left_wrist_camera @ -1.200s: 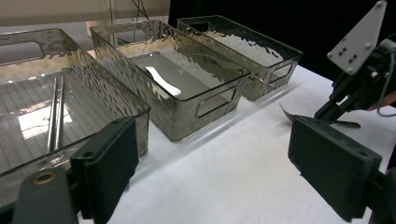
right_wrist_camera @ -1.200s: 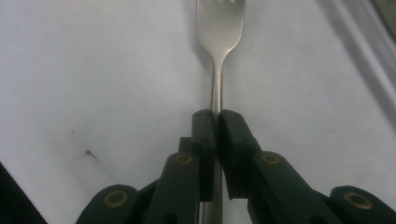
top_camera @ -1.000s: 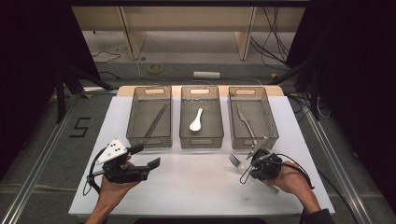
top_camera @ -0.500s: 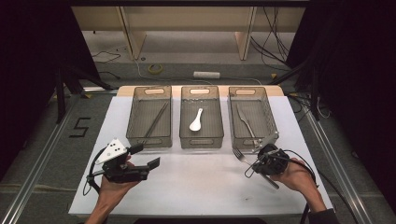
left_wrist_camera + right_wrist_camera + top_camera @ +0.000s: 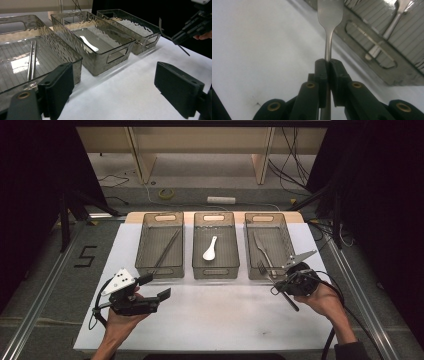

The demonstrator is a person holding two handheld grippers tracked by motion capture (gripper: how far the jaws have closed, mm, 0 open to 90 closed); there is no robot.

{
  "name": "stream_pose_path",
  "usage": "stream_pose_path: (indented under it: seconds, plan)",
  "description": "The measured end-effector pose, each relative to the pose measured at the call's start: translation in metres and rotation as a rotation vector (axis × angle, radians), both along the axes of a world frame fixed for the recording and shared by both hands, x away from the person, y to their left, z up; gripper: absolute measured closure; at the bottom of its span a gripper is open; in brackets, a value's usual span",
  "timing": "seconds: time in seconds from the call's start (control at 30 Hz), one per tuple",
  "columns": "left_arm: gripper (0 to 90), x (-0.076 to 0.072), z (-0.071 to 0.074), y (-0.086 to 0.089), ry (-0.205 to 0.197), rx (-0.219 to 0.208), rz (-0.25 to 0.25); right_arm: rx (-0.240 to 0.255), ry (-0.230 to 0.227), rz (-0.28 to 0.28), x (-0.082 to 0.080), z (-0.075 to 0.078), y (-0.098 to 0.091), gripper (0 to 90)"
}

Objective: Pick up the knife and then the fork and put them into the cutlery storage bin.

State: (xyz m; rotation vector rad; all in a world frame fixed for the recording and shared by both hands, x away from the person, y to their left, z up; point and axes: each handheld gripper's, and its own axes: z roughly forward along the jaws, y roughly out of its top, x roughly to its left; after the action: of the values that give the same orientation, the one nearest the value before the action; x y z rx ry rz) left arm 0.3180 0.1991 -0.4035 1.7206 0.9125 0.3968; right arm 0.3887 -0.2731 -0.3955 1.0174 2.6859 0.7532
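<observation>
pinching the fork (image 5: pixel 266 272) by its neck, your right gripper (image 5: pixel 283 283) holds it just before the right bin (image 5: pixel 289 237), where 1 fork lies already; your left gripper (image 5: pixel 152 289) waits spread.

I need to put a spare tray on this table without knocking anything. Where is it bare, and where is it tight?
Bare: the white tabletop in front of the three bins, between the left gripper and the right gripper. Tight: the back row, where the chopsticks bin, spoon bin and fork bin stand close together, and the right front, where the held fork hangs.
</observation>
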Motion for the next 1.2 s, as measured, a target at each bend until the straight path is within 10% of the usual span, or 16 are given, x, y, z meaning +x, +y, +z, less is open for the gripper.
stream_pose_path:
  seconds: [1.2]
  plan:
    - [15.5,0.001,-0.001,0.001,0.006,-0.014,0.005,0.084,-0.072,-0.103,0.063,0.051,-0.004,85.1]
